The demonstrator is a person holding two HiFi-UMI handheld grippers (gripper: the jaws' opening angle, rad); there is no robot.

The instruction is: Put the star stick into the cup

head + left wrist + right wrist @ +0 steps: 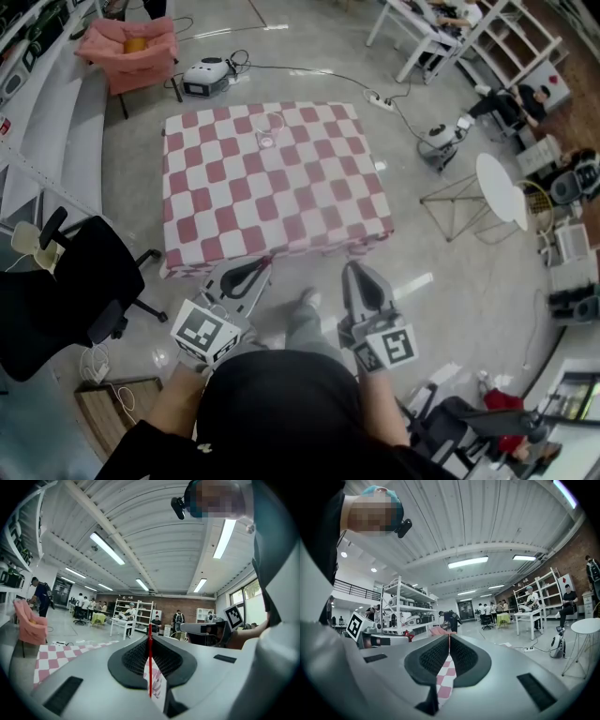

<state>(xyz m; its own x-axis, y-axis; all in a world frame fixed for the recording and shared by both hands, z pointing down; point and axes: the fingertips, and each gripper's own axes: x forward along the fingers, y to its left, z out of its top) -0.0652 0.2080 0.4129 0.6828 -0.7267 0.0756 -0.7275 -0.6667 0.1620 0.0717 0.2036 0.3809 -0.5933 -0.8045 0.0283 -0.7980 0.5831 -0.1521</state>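
Note:
The star stick (150,667) is a thin red stick standing upright between the pads of my left gripper (150,637), which is shut on it. Its red star tip (408,633) shows beside that gripper in the right gripper view. My left gripper (242,279) and right gripper (366,286) hang close to my body, just short of the near edge of the red-and-white checked table (216,216). A clear cup (267,131) stands far off, toward the table's far side. My right gripper (449,638) is shut with nothing in it.
A black office chair (66,281) stands left of the table and a pink armchair (127,42) at the far left. A white device (208,75) and cables lie on the floor behind the table. A white round table (502,187) and seated people are at the right.

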